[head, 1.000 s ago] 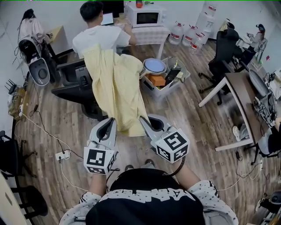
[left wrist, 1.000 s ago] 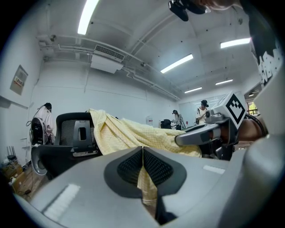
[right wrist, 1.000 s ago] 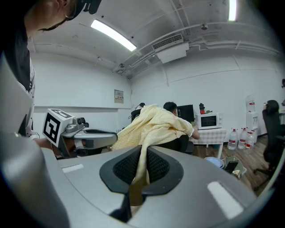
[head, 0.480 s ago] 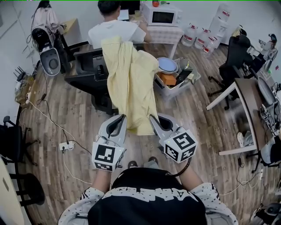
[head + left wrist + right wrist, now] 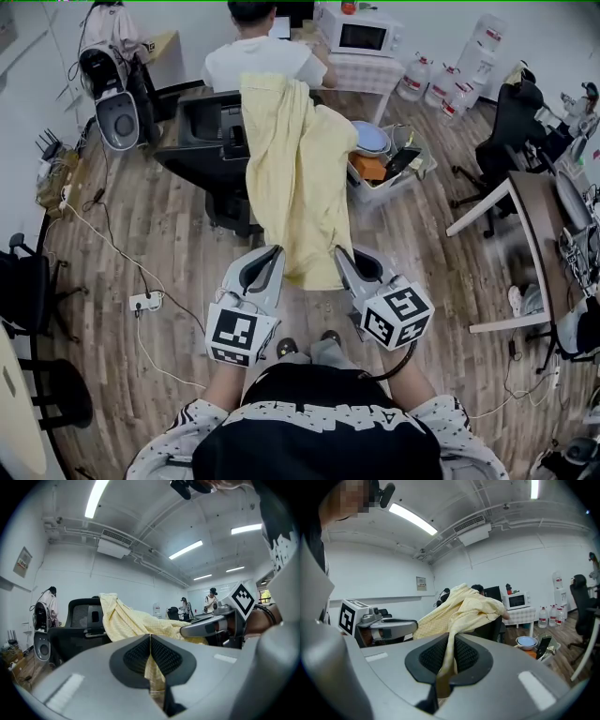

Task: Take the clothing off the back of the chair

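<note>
Clenched on near hem of yellow garment [image 5: 298,173] with left claw [image 5: 274,255] and right claw [image 5: 341,255]. Backed off slightly since a second ago — stretched cloth longer ahead of both claws, left far end draped over office chair [image 5: 202,150] back. Pulling under way, not freed.

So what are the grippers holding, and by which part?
The yellow garment: left gripper and right gripper each pinch its lower edge, one either side; its top lies draped over the chair.
</note>
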Demonstrator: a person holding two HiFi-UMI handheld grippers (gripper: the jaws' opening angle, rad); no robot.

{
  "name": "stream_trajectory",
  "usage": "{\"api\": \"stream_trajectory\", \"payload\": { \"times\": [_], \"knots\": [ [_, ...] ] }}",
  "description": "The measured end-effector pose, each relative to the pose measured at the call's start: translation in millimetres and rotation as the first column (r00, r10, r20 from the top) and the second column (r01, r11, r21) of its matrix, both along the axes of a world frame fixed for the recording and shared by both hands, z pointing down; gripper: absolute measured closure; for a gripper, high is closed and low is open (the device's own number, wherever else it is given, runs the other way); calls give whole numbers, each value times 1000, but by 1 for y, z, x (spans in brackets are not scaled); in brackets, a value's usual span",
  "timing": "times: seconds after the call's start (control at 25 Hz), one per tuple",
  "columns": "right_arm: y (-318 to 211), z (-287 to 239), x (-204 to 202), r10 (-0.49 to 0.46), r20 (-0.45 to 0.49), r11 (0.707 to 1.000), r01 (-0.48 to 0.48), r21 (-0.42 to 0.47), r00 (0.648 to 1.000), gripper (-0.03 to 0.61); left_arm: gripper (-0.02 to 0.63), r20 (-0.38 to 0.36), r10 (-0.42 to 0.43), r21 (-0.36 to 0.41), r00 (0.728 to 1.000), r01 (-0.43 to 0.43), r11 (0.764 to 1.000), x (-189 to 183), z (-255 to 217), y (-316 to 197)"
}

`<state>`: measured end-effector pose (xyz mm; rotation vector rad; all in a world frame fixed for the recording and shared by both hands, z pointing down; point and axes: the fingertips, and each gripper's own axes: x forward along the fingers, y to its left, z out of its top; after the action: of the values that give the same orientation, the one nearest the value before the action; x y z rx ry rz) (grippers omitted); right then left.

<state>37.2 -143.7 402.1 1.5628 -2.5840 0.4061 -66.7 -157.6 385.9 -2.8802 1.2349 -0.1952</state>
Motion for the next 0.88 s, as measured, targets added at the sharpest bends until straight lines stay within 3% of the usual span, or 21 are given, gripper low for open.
{"api": "stream_trajectory", "payload": {
  "times": [0.44, 0.68, 0.88],
  "knots": [
    [13, 4, 0, 42, 18, 999, -42, -8, 999, 548, 612, 21, 30, -23, 999, -29, 999, -13, 13, 10],
    [15, 0, 4, 27, 34, 1000, -27, -2, 999, 548, 612, 28, 32, -29, 999, -31, 999, -5, 13, 21],
    [16, 3, 3, -22, 68, 1000, 23, -14, 997, 548, 612, 37, -17, -18, 999, 17, 1000, -5, 8, 25]
  ]
}}
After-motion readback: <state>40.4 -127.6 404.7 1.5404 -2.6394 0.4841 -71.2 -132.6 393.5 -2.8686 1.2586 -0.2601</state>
